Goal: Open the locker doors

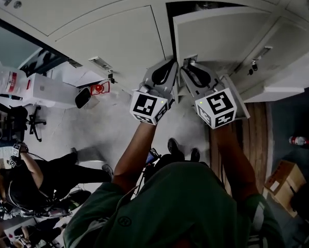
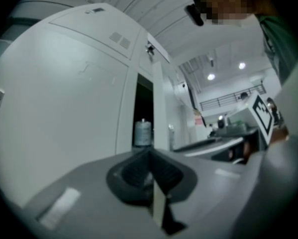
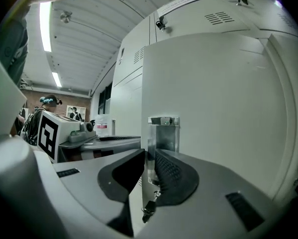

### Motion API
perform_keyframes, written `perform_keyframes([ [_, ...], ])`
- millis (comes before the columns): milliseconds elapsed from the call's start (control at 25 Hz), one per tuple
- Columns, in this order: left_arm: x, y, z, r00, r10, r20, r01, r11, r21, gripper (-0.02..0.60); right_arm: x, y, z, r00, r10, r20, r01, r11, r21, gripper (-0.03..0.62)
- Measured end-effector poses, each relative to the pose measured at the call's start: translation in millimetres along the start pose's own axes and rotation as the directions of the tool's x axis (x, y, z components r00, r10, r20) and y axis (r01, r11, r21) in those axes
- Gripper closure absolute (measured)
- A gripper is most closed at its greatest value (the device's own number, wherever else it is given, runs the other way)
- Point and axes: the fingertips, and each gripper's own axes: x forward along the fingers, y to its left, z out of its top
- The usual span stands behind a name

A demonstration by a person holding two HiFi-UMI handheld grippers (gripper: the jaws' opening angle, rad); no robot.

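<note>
A grey locker door (image 1: 221, 35) stands partly open, with a dark gap along its left edge. Both grippers are at that edge, side by side. In the left gripper view, the left gripper (image 1: 167, 68) (image 2: 151, 176) has its pads closed on the thin door edge (image 2: 157, 203). A grey cylinder (image 2: 142, 132) shows inside the locker. The right gripper (image 1: 189, 66) (image 3: 148, 168) is open around the metal handle plate (image 3: 162, 133) on the door (image 3: 213, 108). Its left pad stands clear of the handle plate. A key (image 3: 148, 210) hangs below the handle.
The neighbouring locker door (image 1: 118, 40) to the left is closed. Another pale door (image 1: 283, 87) juts out at the right. A person sits at the lower left (image 1: 46, 174). A cardboard box (image 1: 283, 182) and a red bottle (image 1: 297, 140) lie on the floor at the right.
</note>
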Motion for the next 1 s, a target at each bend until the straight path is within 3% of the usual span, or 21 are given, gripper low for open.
perform_keyframes([
  [560, -26, -91, 8, 0.999, -0.046, 0.005, 0.046, 0.999, -0.014, 0.594, -104, 19, -16, 1.0, 0.006, 0.007, -0.007, 0.998, 0.057, 0.543],
  [1000, -1, -196, 1, 0.982, -0.189, -0.028, 0.189, 0.982, 0.013, 0.594, -204, -15, -34, 0.991, -0.136, 0.008, 0.135, 0.986, 0.103, 0.546],
])
